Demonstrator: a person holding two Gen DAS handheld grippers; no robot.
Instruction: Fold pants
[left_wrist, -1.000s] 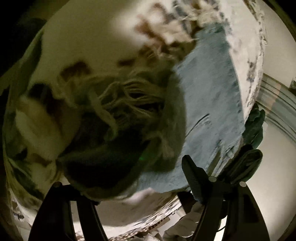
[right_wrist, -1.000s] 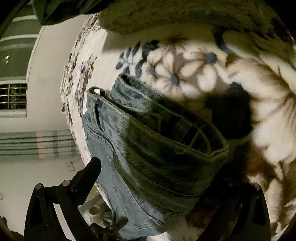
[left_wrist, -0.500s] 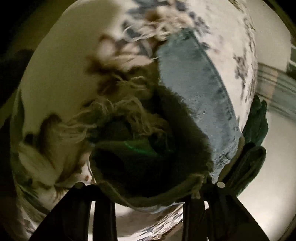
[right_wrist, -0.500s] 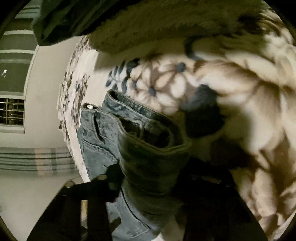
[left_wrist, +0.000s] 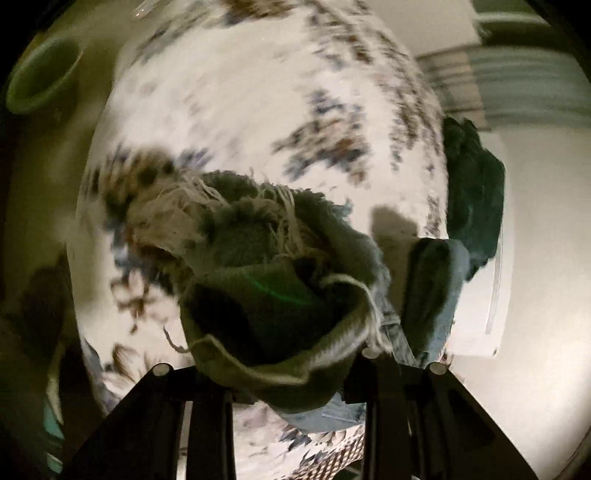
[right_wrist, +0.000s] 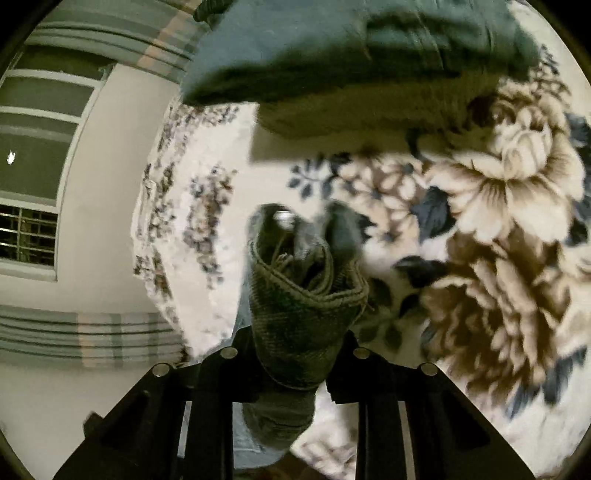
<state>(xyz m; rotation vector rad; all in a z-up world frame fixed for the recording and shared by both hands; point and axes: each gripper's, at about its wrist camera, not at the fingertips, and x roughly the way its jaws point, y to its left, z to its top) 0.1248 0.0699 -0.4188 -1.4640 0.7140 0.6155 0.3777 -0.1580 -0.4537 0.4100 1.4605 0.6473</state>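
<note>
The pants are blue jeans. In the left wrist view my left gripper (left_wrist: 291, 373) is shut on the frayed leg hems (left_wrist: 273, 295), bunched and lifted above the bed. In the right wrist view my right gripper (right_wrist: 291, 365) is shut on the waistband (right_wrist: 303, 295), with a metal button (right_wrist: 282, 218) at its top. The waistband end hangs at the right of the left wrist view (left_wrist: 432, 291). Blue cloth (right_wrist: 332, 48) fills the top of the right wrist view; it looks like the leg end.
A floral blanket (right_wrist: 498, 206) and a white patterned sheet (left_wrist: 258, 110) cover the bed. The bed's edge (right_wrist: 155, 236) drops to a wall with striped curtains (right_wrist: 74, 332). A dark green cloth (left_wrist: 472, 184) hangs past the bed's right edge.
Both grippers closed on the jeans and lifted them off the bed. The leg hems and the waistband bunched up between the fingers, and the two ends came closer together.
</note>
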